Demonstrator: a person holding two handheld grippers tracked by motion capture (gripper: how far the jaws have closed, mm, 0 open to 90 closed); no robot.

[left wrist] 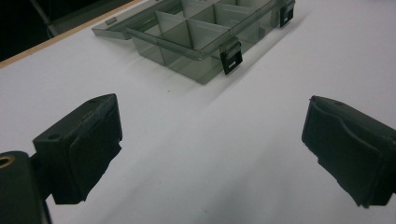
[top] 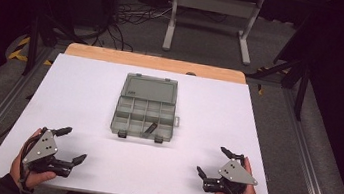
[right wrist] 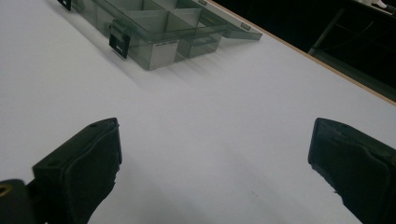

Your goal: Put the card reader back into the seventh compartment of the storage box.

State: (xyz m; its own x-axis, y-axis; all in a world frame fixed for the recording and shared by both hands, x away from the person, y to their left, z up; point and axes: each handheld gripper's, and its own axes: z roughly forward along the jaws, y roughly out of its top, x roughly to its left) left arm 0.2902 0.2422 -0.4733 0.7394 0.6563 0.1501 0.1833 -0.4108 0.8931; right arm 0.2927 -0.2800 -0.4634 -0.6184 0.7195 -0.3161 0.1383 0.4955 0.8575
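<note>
Box: grey see-through organiser [top: 146, 107] at table centre, roughly 1 o'clock from the left gripper [top: 69, 143] and 11 o'clock from the right gripper [top: 213, 160], well apart from both
Lid: open, lying flat on the far side toward 12 o'clock [top: 151, 88]
Inside: divided compartments; a small dark piece [top: 151, 127] lies in a front one, too small to identify
Latches: two black clips on the near edge at 6 o'clock [left wrist: 231, 56]
Left gripper: jaws spread wide, empty, low over the white table [top: 85, 90]
Right gripper: jaws spread wide, empty, near the table's front edge
Handling: likely light, thin, stiff plastic, smooth and slippery; could slide or flex when pushed
Where to hold: probably the lid's far rim to swing it shut, steadying a side wall; press at the latches
</note>
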